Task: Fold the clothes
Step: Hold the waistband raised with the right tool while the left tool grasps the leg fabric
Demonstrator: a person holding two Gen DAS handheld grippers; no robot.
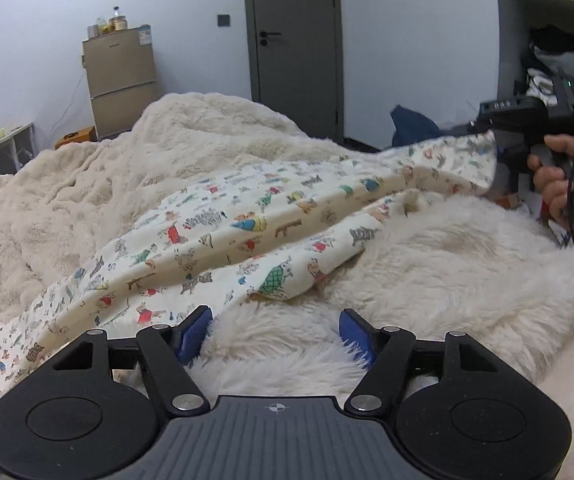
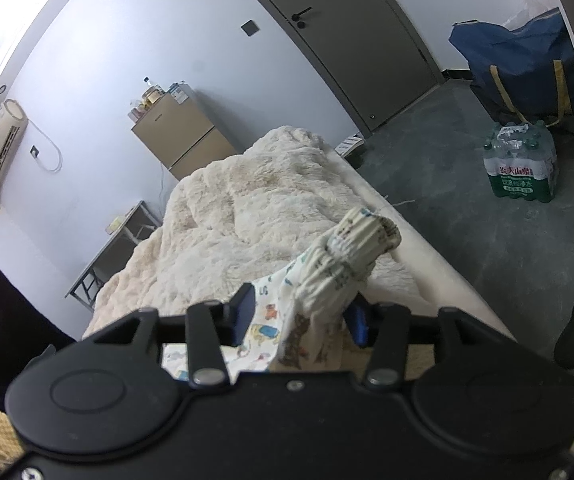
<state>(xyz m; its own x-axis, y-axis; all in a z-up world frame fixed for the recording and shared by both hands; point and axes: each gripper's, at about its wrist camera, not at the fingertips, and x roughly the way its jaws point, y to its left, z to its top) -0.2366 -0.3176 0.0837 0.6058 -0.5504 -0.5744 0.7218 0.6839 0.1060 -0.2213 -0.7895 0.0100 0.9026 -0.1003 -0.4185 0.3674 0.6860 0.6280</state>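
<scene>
On shaggy blanket (image 1: 447, 248), printed cotton garment (image 1: 247, 216) drapes.

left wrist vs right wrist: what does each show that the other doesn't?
Left wrist only: the garment stretched across the blanket, the hand holding the right gripper, and the open left gripper over bare fur.
Right wrist only: the cuff bunched between the right gripper pads, water bottles, blue bag.
Both: blanket, fridge, door.

- Dim, cool, even room light; shadows are soft.
- Strong fisheye bending: the door (image 2: 351, 40) and walls curve towards the edges.
- Black corners at 1 and 11 o'clock.
</scene>
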